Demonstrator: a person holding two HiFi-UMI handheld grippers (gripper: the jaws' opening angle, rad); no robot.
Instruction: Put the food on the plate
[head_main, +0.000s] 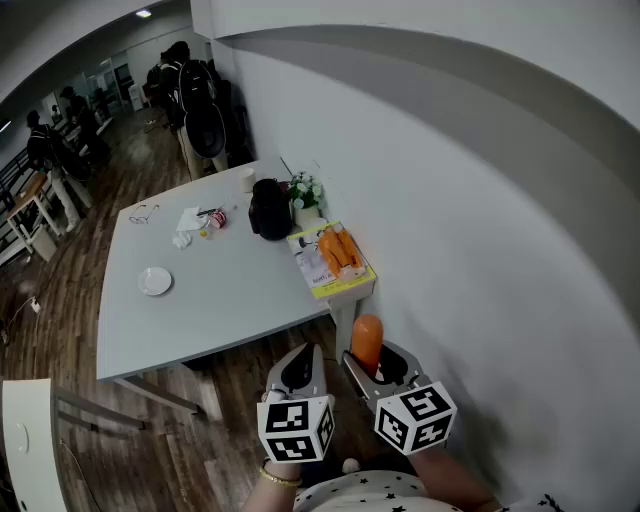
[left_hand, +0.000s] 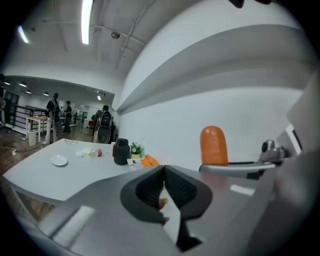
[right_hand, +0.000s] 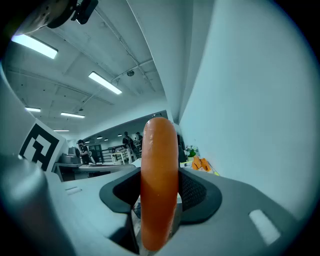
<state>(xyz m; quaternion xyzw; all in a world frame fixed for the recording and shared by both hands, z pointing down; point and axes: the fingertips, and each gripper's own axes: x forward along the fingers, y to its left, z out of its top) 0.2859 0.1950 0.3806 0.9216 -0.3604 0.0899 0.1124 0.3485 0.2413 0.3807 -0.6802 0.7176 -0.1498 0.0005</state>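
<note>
Orange sausage: clamped upright in right gripper; could slip on the carry.
Left gripper: jaws together, empty.
Plate: ten o'clock, well apart.

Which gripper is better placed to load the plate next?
Right. The right gripper holds the orange sausage; the left gripper is shut and empty. The plate on the table is far from both.
</note>
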